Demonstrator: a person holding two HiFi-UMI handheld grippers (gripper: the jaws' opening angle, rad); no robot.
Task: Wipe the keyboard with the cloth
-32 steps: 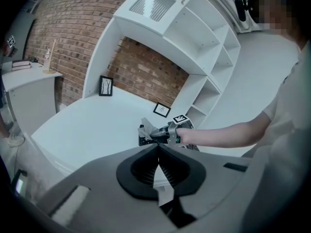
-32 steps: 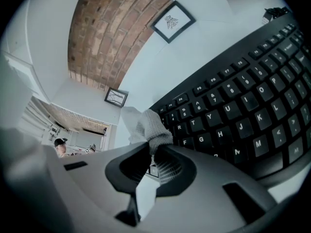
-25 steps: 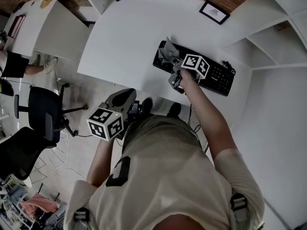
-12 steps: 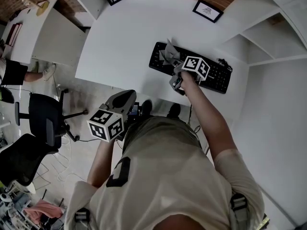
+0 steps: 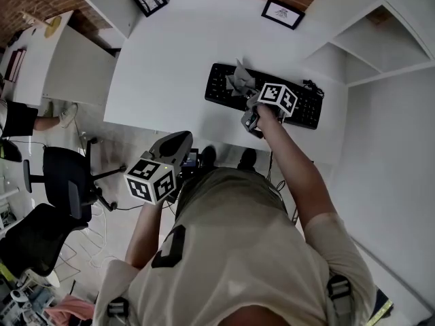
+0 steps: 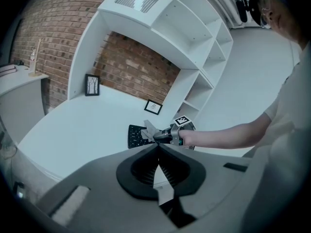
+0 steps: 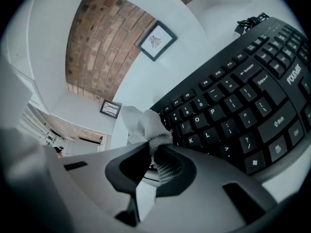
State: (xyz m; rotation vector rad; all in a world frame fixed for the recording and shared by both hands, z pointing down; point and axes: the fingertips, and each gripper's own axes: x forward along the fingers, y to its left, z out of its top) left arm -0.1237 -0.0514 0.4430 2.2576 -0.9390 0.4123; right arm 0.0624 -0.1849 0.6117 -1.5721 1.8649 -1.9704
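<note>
Your right gripper (image 7: 151, 150), fingers clamped on the cloth (image 7: 145, 124), holds it on the keyboard's (image 7: 233, 106) 9 o'clock half. Your left gripper (image 6: 158, 147), fingers closed and empty, hangs at 7 o'clock.

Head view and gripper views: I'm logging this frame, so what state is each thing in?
Right gripper: shut on the cloth, over the keyboard.
Cloth: bunched, pinched at one end, resting on the keys.
Keyboard: flat on the desk, partly under the cloth.
Left gripper: shut, empty, held off the desk.
</note>
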